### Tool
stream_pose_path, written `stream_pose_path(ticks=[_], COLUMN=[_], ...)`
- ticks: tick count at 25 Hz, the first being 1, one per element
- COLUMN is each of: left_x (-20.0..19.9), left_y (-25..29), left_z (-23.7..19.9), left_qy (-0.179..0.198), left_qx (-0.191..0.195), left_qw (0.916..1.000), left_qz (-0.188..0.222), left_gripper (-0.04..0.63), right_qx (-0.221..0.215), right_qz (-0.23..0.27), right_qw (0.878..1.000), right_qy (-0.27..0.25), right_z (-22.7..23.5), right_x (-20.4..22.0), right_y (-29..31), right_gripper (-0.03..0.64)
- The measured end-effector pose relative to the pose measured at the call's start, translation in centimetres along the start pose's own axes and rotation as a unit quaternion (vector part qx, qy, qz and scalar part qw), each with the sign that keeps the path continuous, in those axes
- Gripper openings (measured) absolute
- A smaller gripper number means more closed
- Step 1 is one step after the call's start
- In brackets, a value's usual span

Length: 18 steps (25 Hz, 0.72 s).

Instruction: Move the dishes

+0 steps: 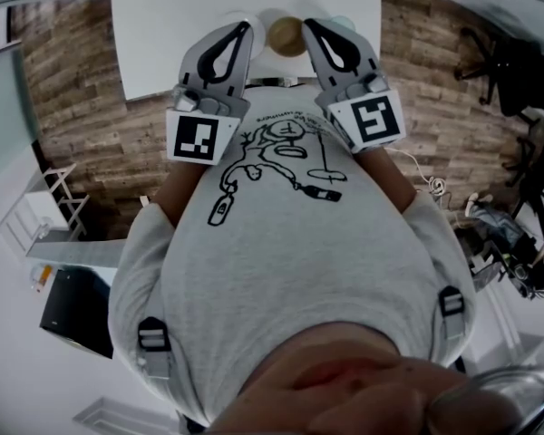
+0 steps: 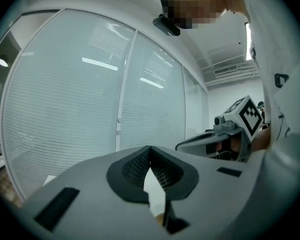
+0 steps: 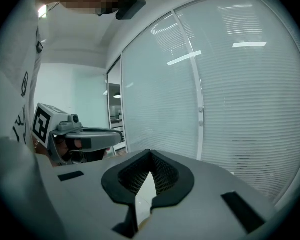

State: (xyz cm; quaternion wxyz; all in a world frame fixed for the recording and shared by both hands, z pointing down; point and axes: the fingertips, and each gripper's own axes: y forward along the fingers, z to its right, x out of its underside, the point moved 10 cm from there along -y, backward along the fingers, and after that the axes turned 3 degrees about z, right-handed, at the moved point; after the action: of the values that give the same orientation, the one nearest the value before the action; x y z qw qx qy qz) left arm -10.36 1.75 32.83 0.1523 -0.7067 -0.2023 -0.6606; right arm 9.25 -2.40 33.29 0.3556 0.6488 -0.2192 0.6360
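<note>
The dishes sit on the white table [image 1: 163, 25], just beyond my gripper tips. A round tan bowl [image 1: 287, 34] shows in the gap between the two grippers. A pale rim [image 1: 344, 23] peeks out behind the right one, too covered for me to name.

My left gripper [image 1: 247, 27] is closed, pads meeting tip to tip with nothing between them. My right gripper [image 1: 306, 24] is closed and empty too.

I hold both up before my chest, side by side and close to level, tips leaning toward each other over the table's near edge.

The jaws are smooth grey plastic with black mesh-textured pads, and each gripper carries a black-and-white marker cube. Below is a wood-plank floor [image 1: 72, 107]. Ahead stands a glass wall [image 2: 90, 99] with slatted blinds.
</note>
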Motion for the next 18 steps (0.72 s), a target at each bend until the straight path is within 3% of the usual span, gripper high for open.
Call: stream_pose_path(ticks=[9,18], left_x=[-1.7,-2.5], left_y=[0.1,0.7], left_z=[0.3,0.6], left_qy=[-0.015,-0.008], left_qx=[0.026,0.033], left_qw=[0.9995,0.9994], left_qz=[-0.01,-0.003], left_gripper=[0.002,0.002], right_qx=[-0.016,-0.016], right_qz=[0.032,0.032], right_qw=[0.999,0.999], right_qy=[-0.005,-0.016], right_z=[-1.7,-1.8], right_x=[-4.0,-4.7], right_y=[-0.4,-0.2], right_gripper=[0.034,0.034])
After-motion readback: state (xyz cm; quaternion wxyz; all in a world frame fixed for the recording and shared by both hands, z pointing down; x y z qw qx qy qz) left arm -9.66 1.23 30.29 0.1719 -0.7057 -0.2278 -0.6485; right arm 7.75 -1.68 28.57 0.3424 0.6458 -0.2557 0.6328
